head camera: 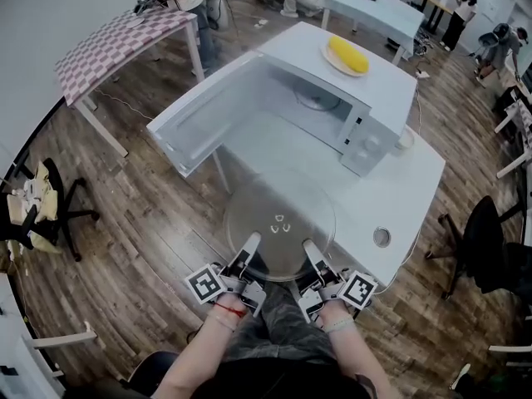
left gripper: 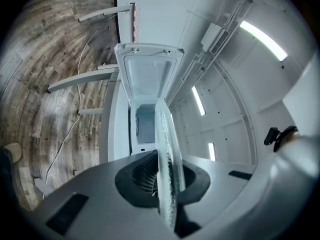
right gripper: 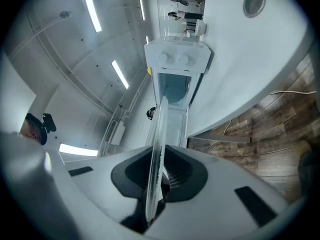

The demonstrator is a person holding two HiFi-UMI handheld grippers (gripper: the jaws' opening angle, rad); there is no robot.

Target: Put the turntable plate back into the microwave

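Head view: the glass turntable plate (head camera: 280,216) sits level in front of the white microwave (head camera: 366,98), outside the cavity, with its near part past the front edge of the white counter (head camera: 411,194). The left gripper (head camera: 247,249) and the right gripper (head camera: 311,254) hold the plate's near rim side by side. The microwave door (head camera: 195,131) is swung wide open to the left, and the roller ring area inside the cavity shows bare. A small plate (head camera: 331,61) with a yellow food item (head camera: 348,54) rests on top of the microwave.

In the left gripper view the glass runs edge-on between the two jaws, which are clamped on its rim. The right gripper view shows the same, jaws closed on the plate's edge, with the open oven straight ahead.

A round cable hole (head camera: 381,237) lies in the counter to the right of the plate, and a checkered table (head camera: 116,40) stands well apart on the wooden floor.
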